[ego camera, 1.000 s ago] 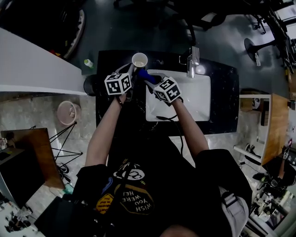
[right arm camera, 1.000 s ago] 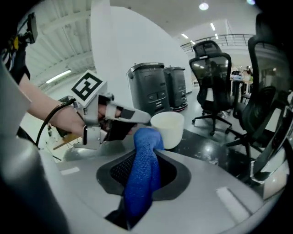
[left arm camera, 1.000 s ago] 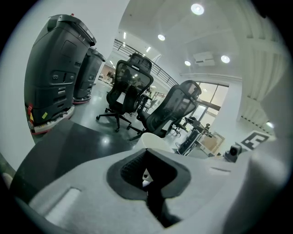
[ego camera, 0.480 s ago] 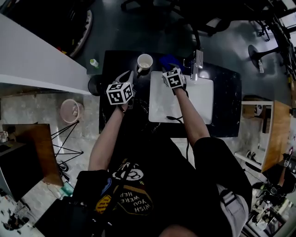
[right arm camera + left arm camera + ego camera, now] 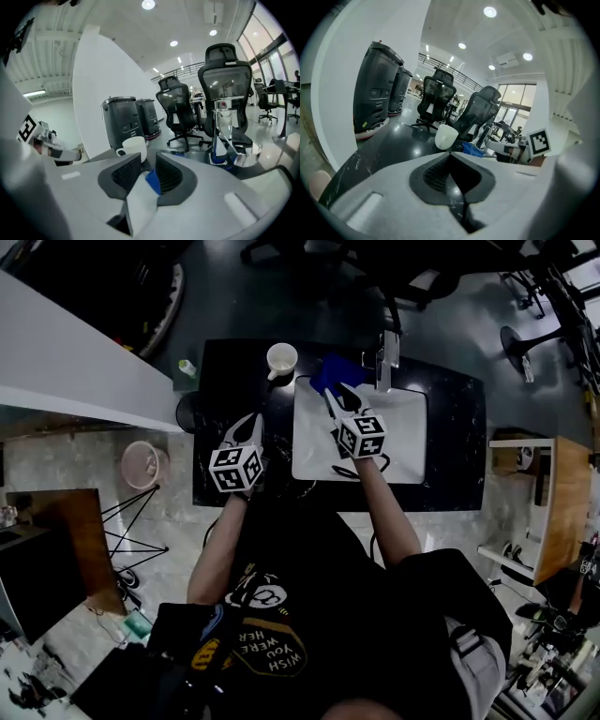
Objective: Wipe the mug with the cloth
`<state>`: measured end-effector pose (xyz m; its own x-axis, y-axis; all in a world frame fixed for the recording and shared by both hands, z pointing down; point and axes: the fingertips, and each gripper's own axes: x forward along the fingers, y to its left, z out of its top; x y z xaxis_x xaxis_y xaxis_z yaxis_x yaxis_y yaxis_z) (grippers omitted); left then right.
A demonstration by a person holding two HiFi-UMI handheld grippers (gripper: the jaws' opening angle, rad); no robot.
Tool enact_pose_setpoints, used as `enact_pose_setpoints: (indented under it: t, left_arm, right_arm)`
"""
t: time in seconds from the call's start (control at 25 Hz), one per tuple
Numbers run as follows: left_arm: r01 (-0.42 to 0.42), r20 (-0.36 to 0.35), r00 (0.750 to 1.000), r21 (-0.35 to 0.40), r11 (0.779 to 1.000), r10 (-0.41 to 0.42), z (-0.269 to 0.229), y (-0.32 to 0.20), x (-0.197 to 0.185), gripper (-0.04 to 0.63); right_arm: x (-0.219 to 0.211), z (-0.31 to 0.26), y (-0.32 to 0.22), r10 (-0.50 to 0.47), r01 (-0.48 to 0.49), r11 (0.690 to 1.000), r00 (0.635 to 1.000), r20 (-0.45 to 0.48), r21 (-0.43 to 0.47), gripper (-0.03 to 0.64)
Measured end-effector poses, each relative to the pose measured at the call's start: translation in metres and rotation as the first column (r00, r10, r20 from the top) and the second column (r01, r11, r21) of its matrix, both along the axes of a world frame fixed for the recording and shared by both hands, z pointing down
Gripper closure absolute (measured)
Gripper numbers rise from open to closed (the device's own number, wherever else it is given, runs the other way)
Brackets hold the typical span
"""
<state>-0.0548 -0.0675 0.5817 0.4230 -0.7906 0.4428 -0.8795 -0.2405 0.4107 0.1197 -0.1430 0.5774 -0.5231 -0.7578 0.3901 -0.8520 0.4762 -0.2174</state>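
Observation:
The white mug (image 5: 281,359) stands upright on the black counter (image 5: 450,399), held by nothing; it also shows in the left gripper view (image 5: 446,137) and the right gripper view (image 5: 133,146). The blue cloth (image 5: 330,371) lies at the sink's far left corner, beside the tap. My right gripper (image 5: 335,395) hovers over the sink just short of the cloth. Its jaws have just been opening and now stand apart, with the cloth (image 5: 153,182) visible through the gap. My left gripper (image 5: 253,420) is over the counter, well back from the mug, its tips (image 5: 450,153) together and empty.
The white sink (image 5: 403,442) fills the counter's right half, with a chrome tap (image 5: 386,357) at its far edge. A small bottle (image 5: 186,368) sits by the counter's far left corner. A pink bucket (image 5: 141,468) stands on the floor at left. Office chairs stand beyond the counter.
Both grippers have drawn back toward the person. The mug has been left standing on the counter. The right gripper has let go of the cloth, which now lies by the tap.

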Motion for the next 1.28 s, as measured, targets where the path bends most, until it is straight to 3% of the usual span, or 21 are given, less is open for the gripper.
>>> enact_pose_setpoints:
  t: [0.12, 0.48, 0.68, 1.28]
  left_arm:
    - [0.005, -0.008, 1.000, 0.006, 1.000, -0.005, -0.002, 0.012, 0.004, 0.592]
    - [-0.182, 0.065, 0.982, 0.086, 0.980, 0.177, -0.033, 0.026, 0.028, 0.591]
    - [-0.269, 0.092, 0.962, 0.125, 0.955, 0.259, -0.046, 0.031, 0.039, 0.591]
    - [-0.265, 0.102, 0.963, 0.158, 0.951, 0.251, -0.052, 0.023, 0.032, 0.591]
  right_arm:
    - [-0.001, -0.020, 0.025, 0.025, -0.025, 0.999, 1.000, 0.015, 0.040, 0.609]
    - [-0.003, -0.027, 0.075, 0.106, -0.105, 0.994, 0.994, -0.014, 0.035, 0.614]
    - [-0.019, -0.043, 0.080, 0.099, -0.097, 0.993, 0.995, -0.021, 0.065, 0.615]
    - [-0.026, -0.048, 0.091, 0.101, -0.099, 0.992, 0.995, -0.025, 0.071, 0.615]
